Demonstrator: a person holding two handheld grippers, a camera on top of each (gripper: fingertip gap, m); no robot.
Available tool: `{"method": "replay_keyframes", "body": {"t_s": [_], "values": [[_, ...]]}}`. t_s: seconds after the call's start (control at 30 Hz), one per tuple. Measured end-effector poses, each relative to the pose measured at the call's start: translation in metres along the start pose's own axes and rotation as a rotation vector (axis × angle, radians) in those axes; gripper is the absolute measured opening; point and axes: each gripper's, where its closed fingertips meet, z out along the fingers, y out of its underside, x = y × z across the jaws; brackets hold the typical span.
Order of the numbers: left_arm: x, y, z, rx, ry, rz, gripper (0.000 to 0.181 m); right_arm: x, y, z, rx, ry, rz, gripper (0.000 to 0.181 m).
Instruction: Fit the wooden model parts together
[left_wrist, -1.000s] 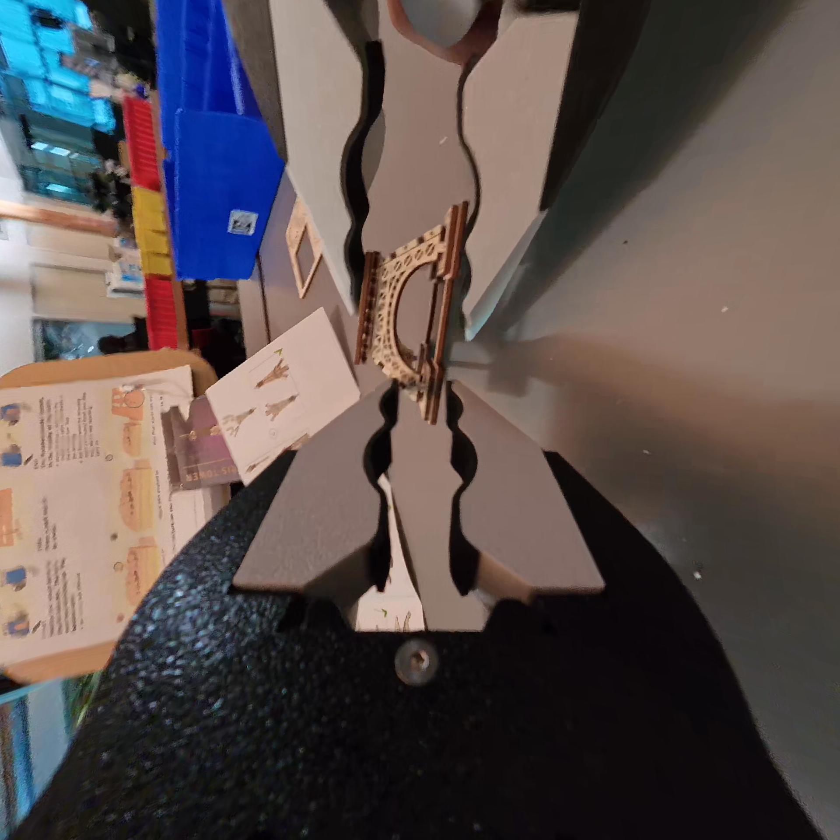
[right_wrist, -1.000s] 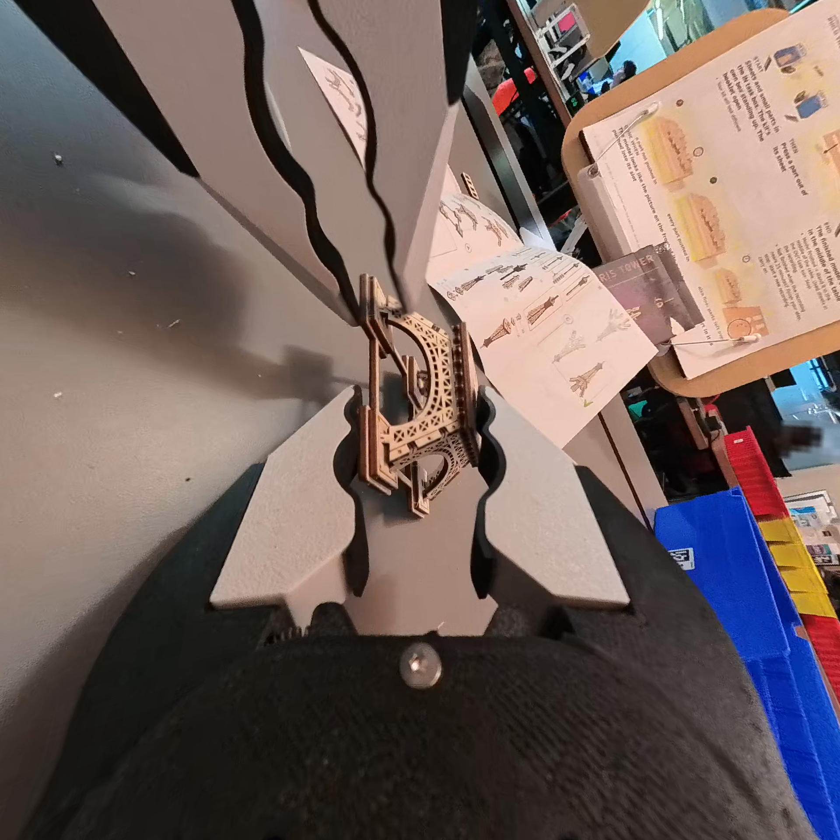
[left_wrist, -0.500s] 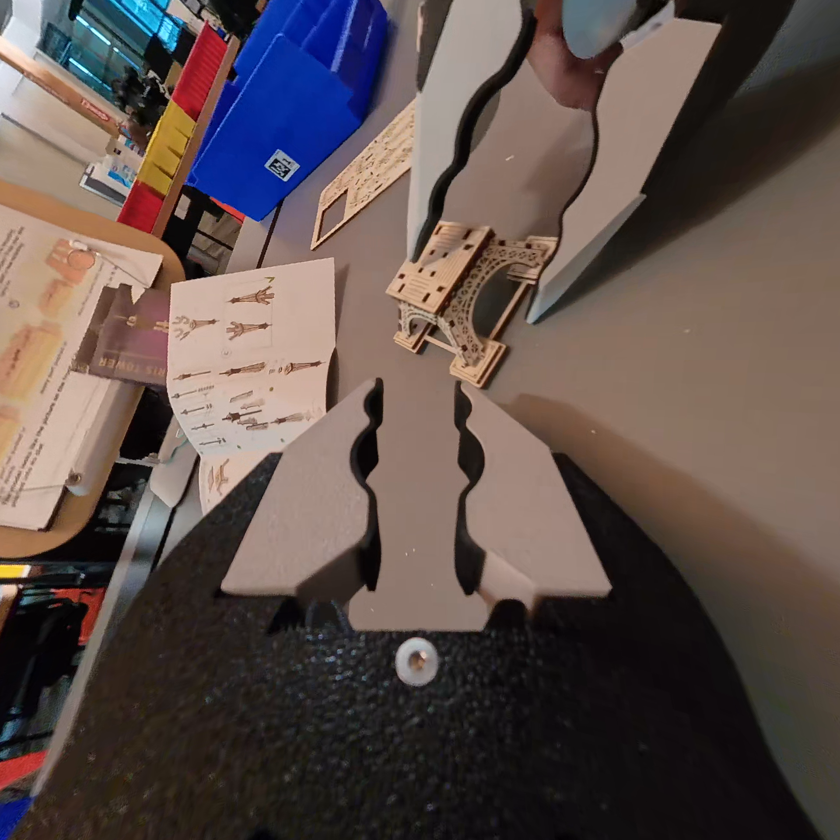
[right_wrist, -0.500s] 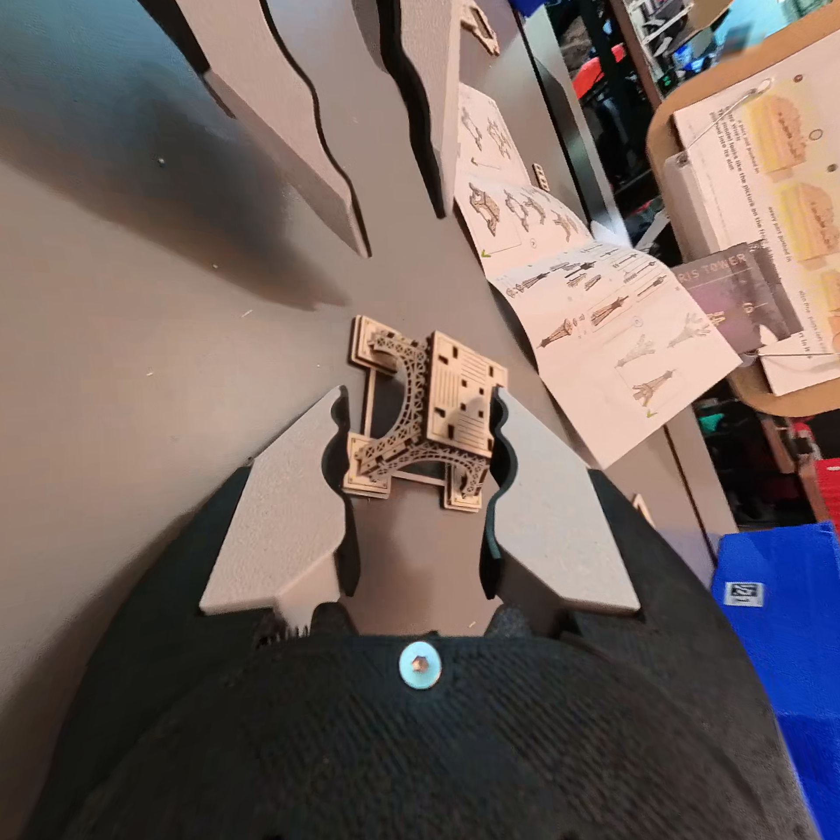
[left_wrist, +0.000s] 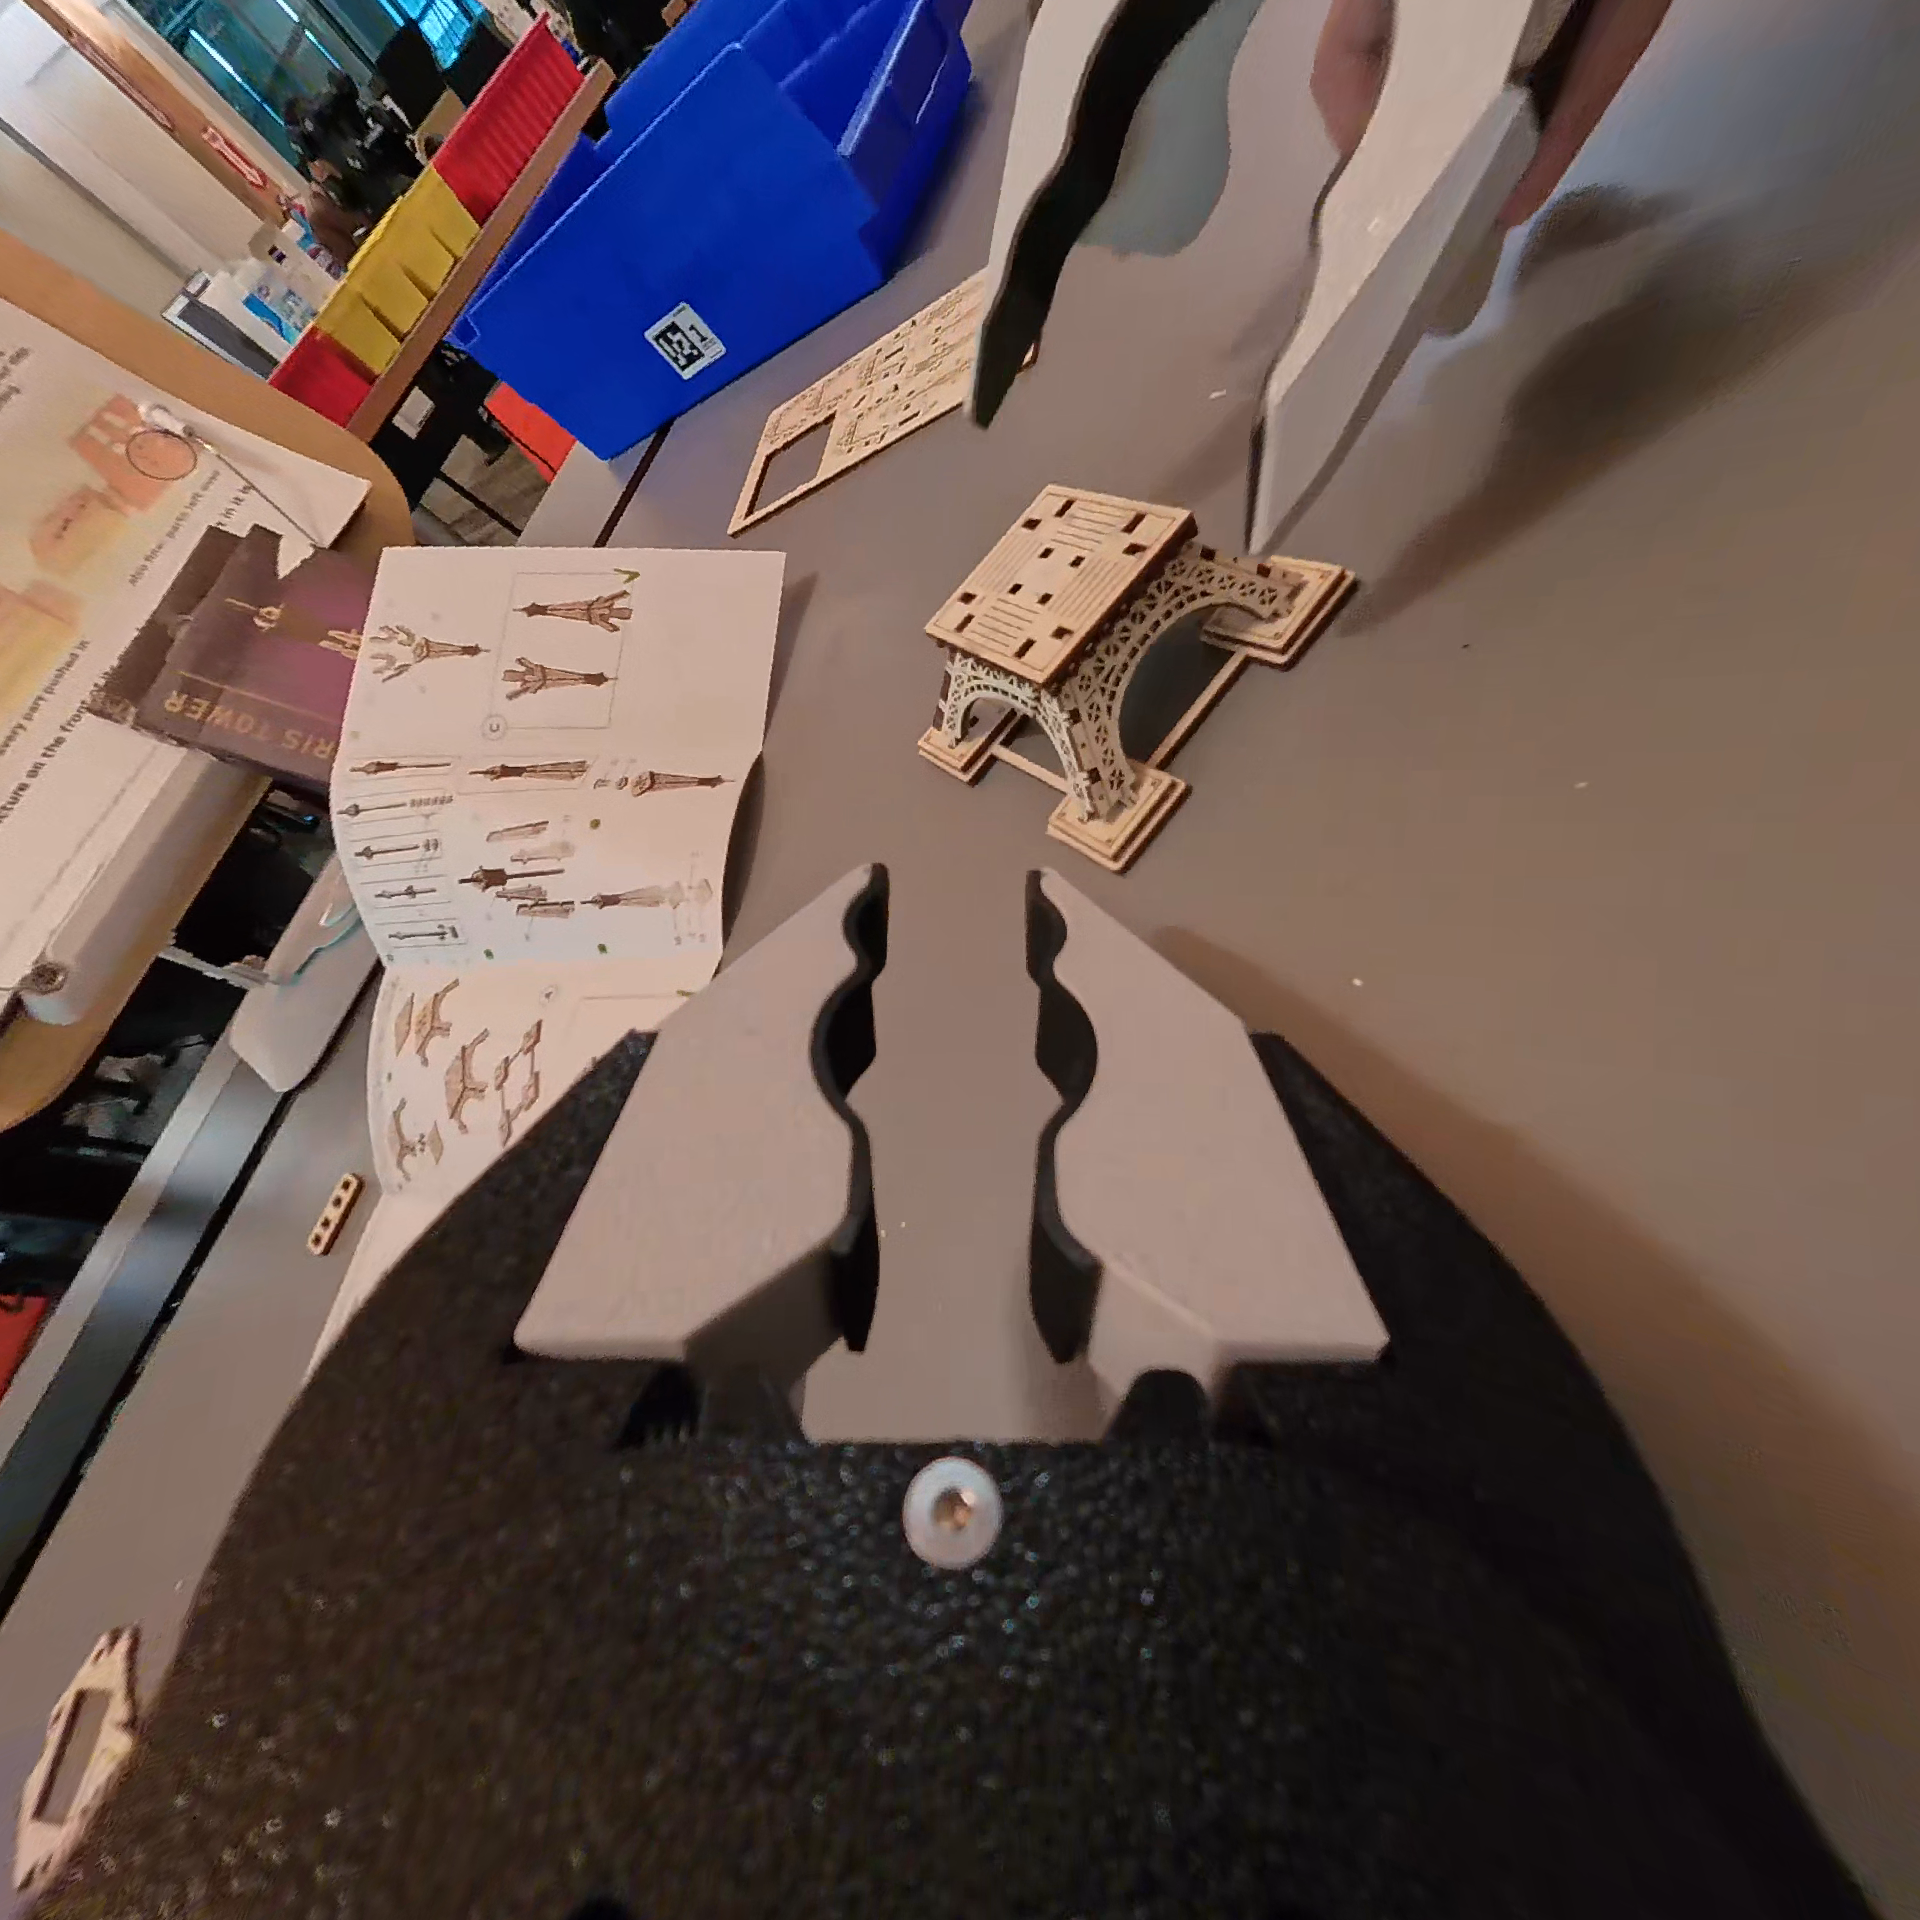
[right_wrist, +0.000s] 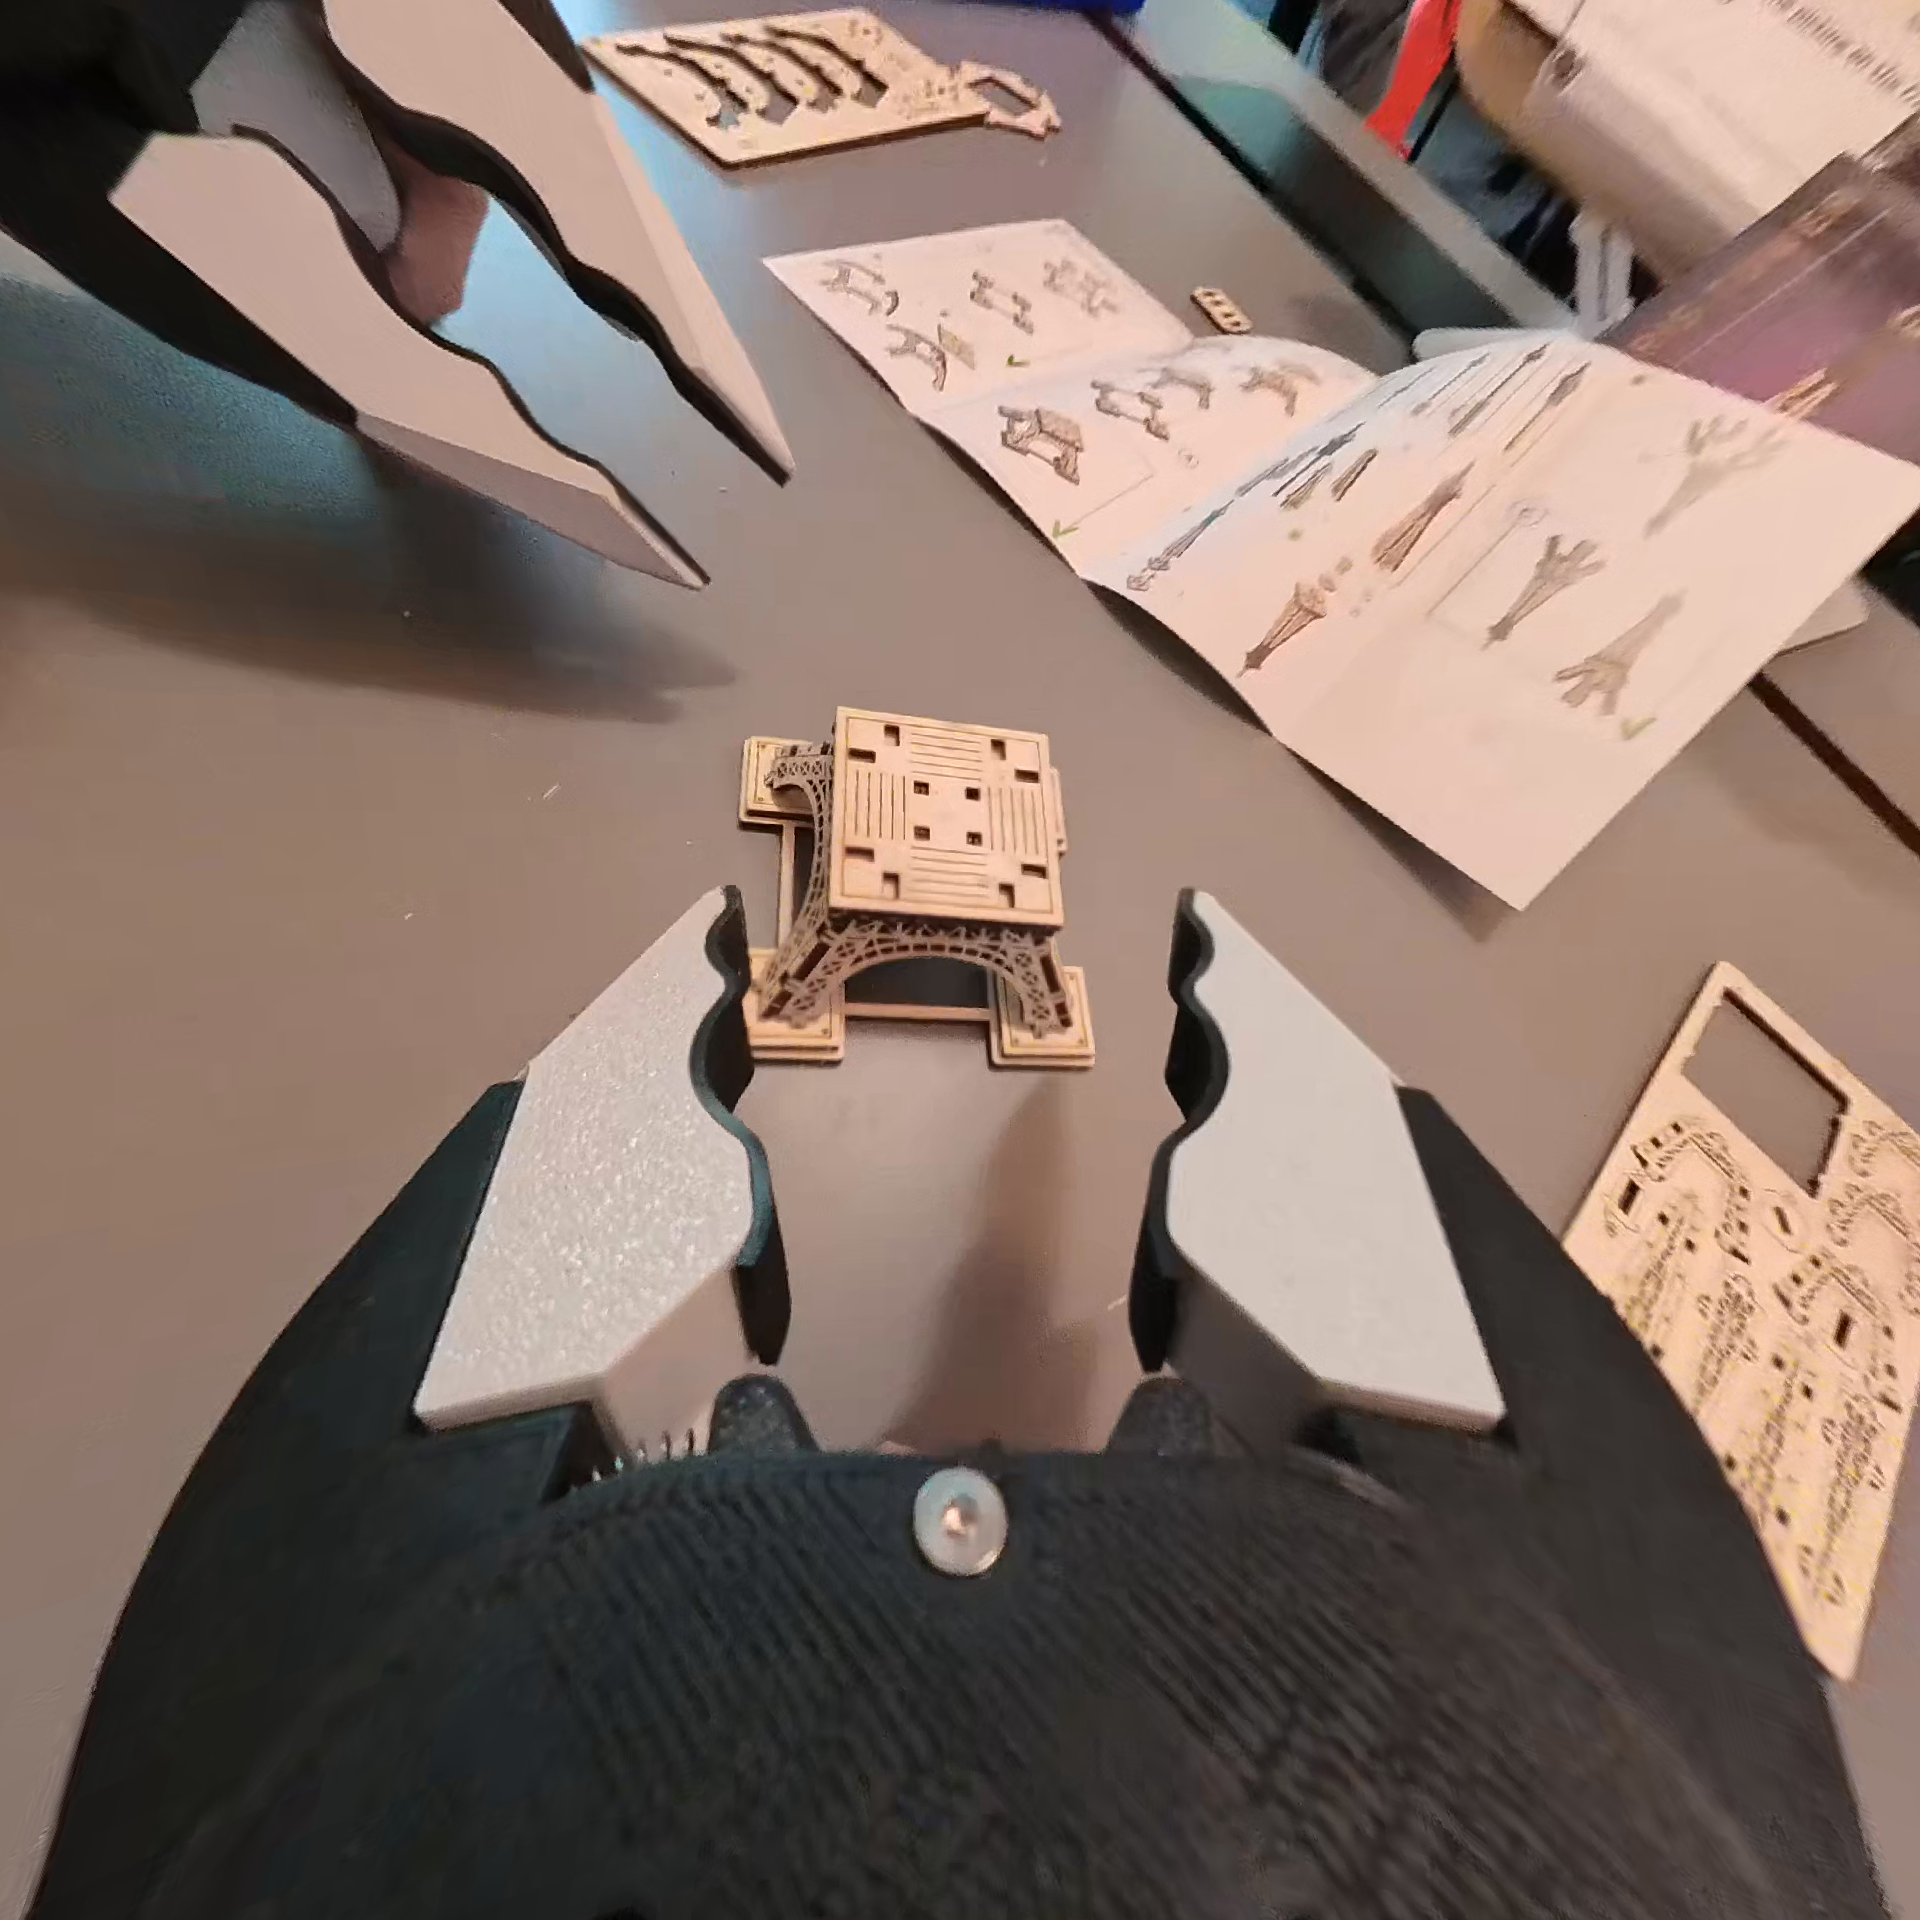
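The wooden model, a lattice tower base (right_wrist: 935, 862) with four arched legs and a square slotted top plate, stands upright on the grey table (right_wrist: 312, 831). My right gripper (right_wrist: 961, 914) is open wide and empty, its fingertips at either side of the model's near feet. My left gripper (left_wrist: 956, 894) is open with a narrow gap and empty, a short way back from the model (left_wrist: 1101, 644). In the left wrist view the right gripper (left_wrist: 1122, 478) hangs over the model's far side. In the right wrist view the left gripper (right_wrist: 738, 525) is at upper left.
An unfolded instruction sheet (left_wrist: 551, 748) (right_wrist: 1403, 540) lies beside the model. Laser-cut wooden part sheets lie at the far edge (left_wrist: 883, 395), at the top of the right wrist view (right_wrist: 821, 94) and at its right (right_wrist: 1766, 1299). Blue bins (left_wrist: 727, 208) stand beyond the table.
Both grippers held the model tilted in the air. It now stands on the table, the right gripper has opened and let go, and the left gripper has drawn back.
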Motion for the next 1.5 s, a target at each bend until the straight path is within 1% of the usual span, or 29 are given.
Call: {"method": "replay_keyframes", "body": {"t_s": [0.1,0.17,0.23,0.27,0.33,0.4,0.47,0.5,0.53,0.6,0.63,0.7,0.73,0.8,0.83,0.9,0.97,1.0,1.03,1.1,1.23,1.33,1.4,1.5], "values": [[0.002,-0.004,0.003,0.006,0.020,-0.008,0.023,-0.001,-0.002,0.012,-0.036,-0.062,0.018,0.074],[0.003,-0.003,0.004,-0.009,0.034,-0.004,0.024,-0.002,0.002,0.020,-0.093,-0.112,0.023,0.071],[0.003,-0.001,0.005,-0.026,0.043,0.003,0.024,-0.003,0.009,0.025,-0.152,-0.146,-0.018,0.059],[0.003,-0.001,0.006,-0.031,0.051,0.001,0.024,-0.002,0.008,0.027,-0.158,-0.159,-0.046,0.054],[0.005,-0.004,0.007,-0.016,0.070,-0.007,0.024,-0.002,0.006,0.029,-0.156,-0.190,-0.109,0.054],[0.005,-0.015,0.008,0.027,0.099,-0.029,0.023,-0.005,0.003,0.031,-0.137,-0.258,-0.179,0.054],[0.002,-0.027,0.011,0.067,0.123,-0.059,0.017,-0.008,0.000,0.035,-0.115,-0.317,-0.222,0.054],[-0.001,-0.030,0.013,0.075,0.134,-0.078,0.011,-0.007,-0.001,0.037,-0.111,-0.332,-0.231,0.054],[-0.005,-0.032,0.015,0.077,0.142,-0.102,0.002,-0.006,-0.001,0.038,-0.110,-0.336,-0.234,0.055],[-0.010,-0.034,0.020,0.083,0.172,-0.154,0.000,0.001,0.002,0.038,-0.135,-0.310,-0.248,0.069],[-0.011,-0.035,0.022,0.089,0.199,-0.175,0.000,0.004,0.003,0.035,-0.139,-0.302,-0.252,0.072],[-0.013,-0.037,0.026,0.100,0.233,-0.197,0.000,0.006,-0.001,0.027,-0.096,-0.290,-0.227,0.068],[-0.014,-0.038,0.028,0.104,0.243,-0.196,0.000,0.008,-0.006,0.022,-0.062,-0.279,-0.203,0.063],[-0.015,-0.035,0.034,0.085,0.265,-0.188,0.000,0.010,-0.015,0.015,0.003,-0.263,-0.157,0.051],[-0.015,-0.031,0.038,0.062,0.277,-0.187,0.000,0.011,-0.017,0.015,0.018,-0.247,-0.144,0.050],[-0.012,-0.026,0.044,0.022,0.329,-0.187,0.000,0.011,-0.015,0.018,0.005,-0.242,-0.137,0.054],[-0.010,-0.025,0.049,0.008,0.361,-0.185,0.000,0.010,-0.010,0.025,-0.028,-0.243,-0.136,0.061],[-0.008,-0.025,0.051,0.008,0.375,-0.186,0.000,0.009,-0.009,0.027,-0.036,-0.251,-0.132,0.061],[-0.007,-0.025,0.052,0.007,0.388,-0.192,0.000,0.007,-0.009,0.029,-0.038,-0.267,-0.123,0.058],[-0.004,-0.026,0.053,0.006,0.407,-0.195,0.000,0.003,-0.009,0.031,-0.042,-0.299,-0.113,0.045],[0.000,-0.026,0.054,-0.027,0.426,-0.193,0.000,0.003,-0.009,0.032,-0.033,-0.307,-0.113,0.045],[0.001,-0.025,0.054,-0.051,0.479,-0.310,0.000,0.003,-0.009,0.032,-0.027,-0.312,-0.109,0.045],[0.001,-0.025,0.054,-0.043,0.518,-0.377,0.000,0.003,-0.009,0.032,-0.024,-0.317,-0.098,0.045],[0.001,-0.025,0.054,-0.035,0.537,-0.411,0.000,0.003,-0.009,0.032,0.002,-0.333,-0.080,0.046]]}}
